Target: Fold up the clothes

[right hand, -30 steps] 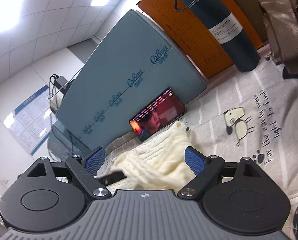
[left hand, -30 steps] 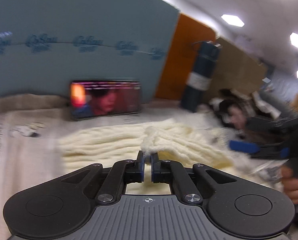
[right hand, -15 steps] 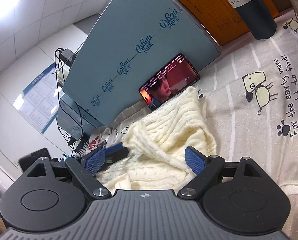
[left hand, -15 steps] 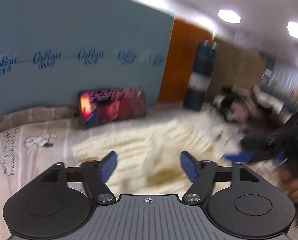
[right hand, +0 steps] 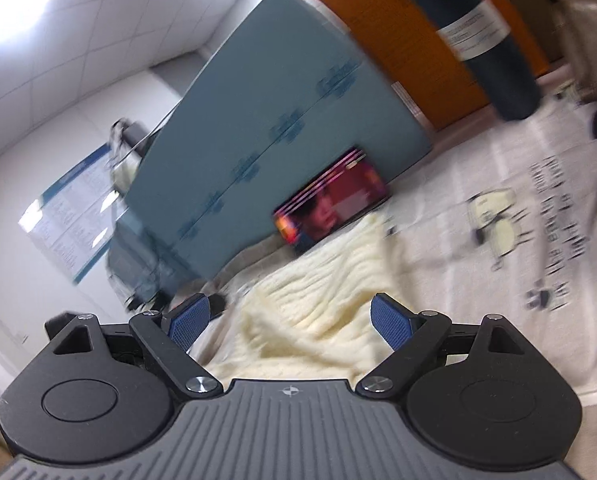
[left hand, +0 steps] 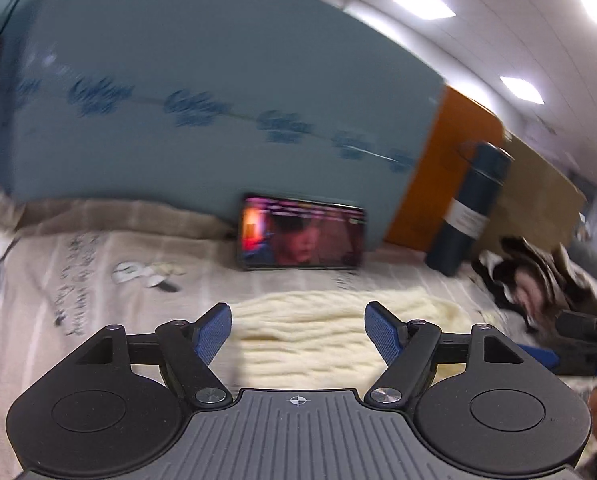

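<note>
A cream cable-knit sweater (left hand: 318, 332) lies flat on the printed sheet (left hand: 78, 280), in front of both grippers. My left gripper (left hand: 298, 332) is open and empty, held just above the sweater's near part. My right gripper (right hand: 290, 320) is open and empty over the sweater (right hand: 330, 280), which looks folded with a raised edge on its right side. The right gripper's blue pads also show at the right edge of the left wrist view (left hand: 538, 356).
A phone (left hand: 302, 236) playing video leans on a blue foam board (left hand: 218, 100) behind the sweater. A dark vacuum bottle (left hand: 470, 208) stands to the right, by an orange board (left hand: 446, 176). A pile of dark clothes (left hand: 538, 276) lies at far right.
My left gripper was shut on a bit of the sweater, then opened and let it drop. The sweater now lies flatter. Both grippers have pulled back a little and tilted.
</note>
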Demonstrator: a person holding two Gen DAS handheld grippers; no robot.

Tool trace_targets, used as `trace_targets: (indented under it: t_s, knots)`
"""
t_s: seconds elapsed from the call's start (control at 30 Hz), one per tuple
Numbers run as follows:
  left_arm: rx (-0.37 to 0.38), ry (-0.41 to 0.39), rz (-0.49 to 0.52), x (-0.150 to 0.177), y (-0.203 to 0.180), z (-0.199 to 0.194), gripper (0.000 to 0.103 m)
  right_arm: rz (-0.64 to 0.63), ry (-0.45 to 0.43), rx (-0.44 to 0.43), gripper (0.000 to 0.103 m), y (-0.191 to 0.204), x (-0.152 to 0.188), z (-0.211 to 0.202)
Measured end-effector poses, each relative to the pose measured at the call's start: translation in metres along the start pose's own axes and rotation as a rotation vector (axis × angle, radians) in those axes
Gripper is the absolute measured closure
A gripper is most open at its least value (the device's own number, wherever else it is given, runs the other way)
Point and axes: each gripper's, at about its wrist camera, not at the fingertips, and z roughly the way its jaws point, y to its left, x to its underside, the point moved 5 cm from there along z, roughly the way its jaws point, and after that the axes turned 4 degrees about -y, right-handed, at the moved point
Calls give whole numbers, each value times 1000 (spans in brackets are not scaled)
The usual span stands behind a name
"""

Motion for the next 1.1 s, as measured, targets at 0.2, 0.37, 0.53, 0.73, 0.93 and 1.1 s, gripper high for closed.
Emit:
trace_targets:
  t_s: [0.2, 0.37, 0.53, 0.73, 0.93, 1.1]
  knots:
    - [10, 75, -177, 3, 37, 12, 28, 100, -21, 58, 16, -27, -10, 2]
    - [89, -25, 93, -8, 0, -35, 17, -96, -67, 102, 16, -1, -13, -18]
    - [190, -84, 574, 31, -54, -102, 9, -535, -58, 129, 10, 47, 20, -50]
    - [217, 75, 965, 93, -87, -141, 9, -835, 100, 145, 8, 62, 73, -86]
    - [74, 95, 1132, 112, -85, -126, 9, -1033, 254, 283, 8, 55, 105, -81]
    - [69, 38, 1191, 113, -85, -114, 9, -1117, 276, 281, 8, 52, 114, -57]
